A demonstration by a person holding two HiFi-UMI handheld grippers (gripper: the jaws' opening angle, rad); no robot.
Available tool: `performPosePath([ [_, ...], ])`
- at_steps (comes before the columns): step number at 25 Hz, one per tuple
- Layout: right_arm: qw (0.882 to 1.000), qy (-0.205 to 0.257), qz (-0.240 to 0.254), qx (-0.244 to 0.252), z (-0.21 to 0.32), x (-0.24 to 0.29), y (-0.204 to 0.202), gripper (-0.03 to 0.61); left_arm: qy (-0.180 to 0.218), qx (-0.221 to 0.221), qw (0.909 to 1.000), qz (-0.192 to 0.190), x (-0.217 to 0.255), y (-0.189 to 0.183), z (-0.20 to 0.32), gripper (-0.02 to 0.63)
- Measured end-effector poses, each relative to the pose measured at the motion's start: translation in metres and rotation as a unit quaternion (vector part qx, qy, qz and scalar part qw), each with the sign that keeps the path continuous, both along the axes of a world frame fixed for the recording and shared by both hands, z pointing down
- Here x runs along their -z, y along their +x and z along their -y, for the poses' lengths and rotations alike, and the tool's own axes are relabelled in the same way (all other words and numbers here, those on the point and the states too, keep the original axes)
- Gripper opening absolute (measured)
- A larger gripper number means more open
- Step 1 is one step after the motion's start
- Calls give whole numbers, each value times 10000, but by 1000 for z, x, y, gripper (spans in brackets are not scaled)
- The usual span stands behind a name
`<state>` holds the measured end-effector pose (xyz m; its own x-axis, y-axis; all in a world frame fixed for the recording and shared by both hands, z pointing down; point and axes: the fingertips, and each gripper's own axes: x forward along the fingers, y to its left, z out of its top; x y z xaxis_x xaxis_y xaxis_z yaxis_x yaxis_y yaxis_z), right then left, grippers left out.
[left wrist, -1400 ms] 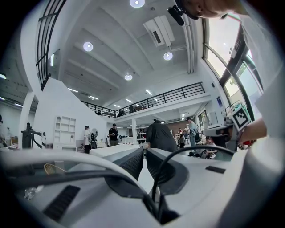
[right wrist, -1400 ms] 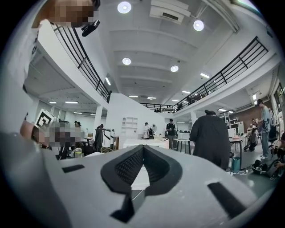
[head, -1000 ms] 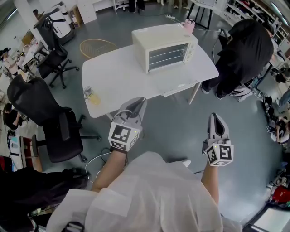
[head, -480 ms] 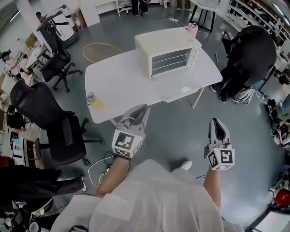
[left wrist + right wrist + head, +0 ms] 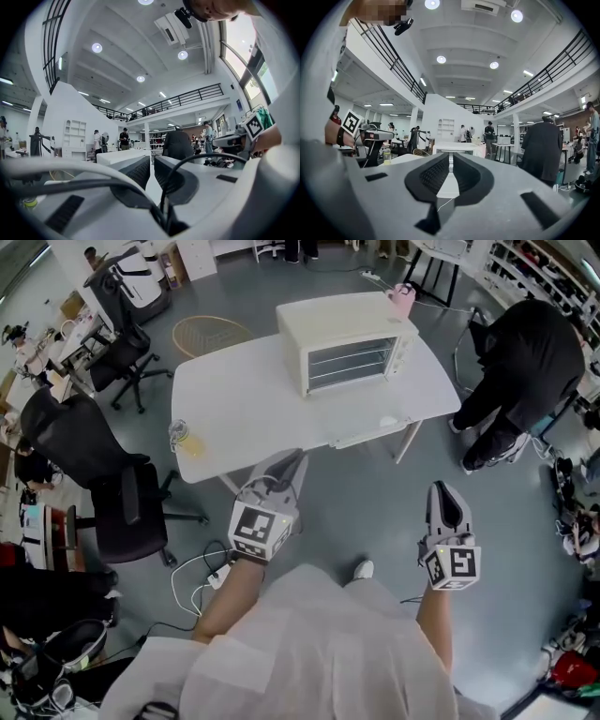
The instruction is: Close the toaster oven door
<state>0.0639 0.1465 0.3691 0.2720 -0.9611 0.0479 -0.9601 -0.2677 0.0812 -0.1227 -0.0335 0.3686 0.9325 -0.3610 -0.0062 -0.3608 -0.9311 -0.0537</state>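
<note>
The cream toaster oven [image 5: 347,338] stands at the far side of the white table [image 5: 244,399], its glass door upright against its front. Both grippers hang low near my body, well short of the table and touching nothing. My left gripper [image 5: 291,463] points toward the table's near edge, its jaws a narrow slit apart and empty [image 5: 151,164]. My right gripper [image 5: 446,491] hovers over the floor to the right. Its jaws are opening, with a slim gap and nothing between them [image 5: 451,164]. The oven [image 5: 459,149] shows far ahead between its pads.
A jar [image 5: 180,433] with a yellow thing beside it sits at the table's left front corner, and a pink object [image 5: 403,298] stands behind the oven. A person in black [image 5: 525,352] bends over right of the table. Black office chairs [image 5: 94,465] stand left. Cables [image 5: 211,570] lie on the floor.
The head view has drifted slightly and the person in black has shifted at the right. Both grippers stay low by my body in nearly the same place.
</note>
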Motion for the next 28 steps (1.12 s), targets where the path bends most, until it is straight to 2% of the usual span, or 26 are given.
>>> performPosePath([
  [13, 9968, -228, -335, 687, -5, 7, 80, 46, 12, 346, 9994, 11, 4, 85, -29, 26],
  [20, 9896, -549, -711, 1123, -15, -1, 110, 49, -120, 443, 9989, -30, -4, 134, -53, 26],
  [28, 9829, -623, -833, 1519, -5, -12, 128, 55, -213, 763, 9968, -90, -15, 151, -58, 26],
])
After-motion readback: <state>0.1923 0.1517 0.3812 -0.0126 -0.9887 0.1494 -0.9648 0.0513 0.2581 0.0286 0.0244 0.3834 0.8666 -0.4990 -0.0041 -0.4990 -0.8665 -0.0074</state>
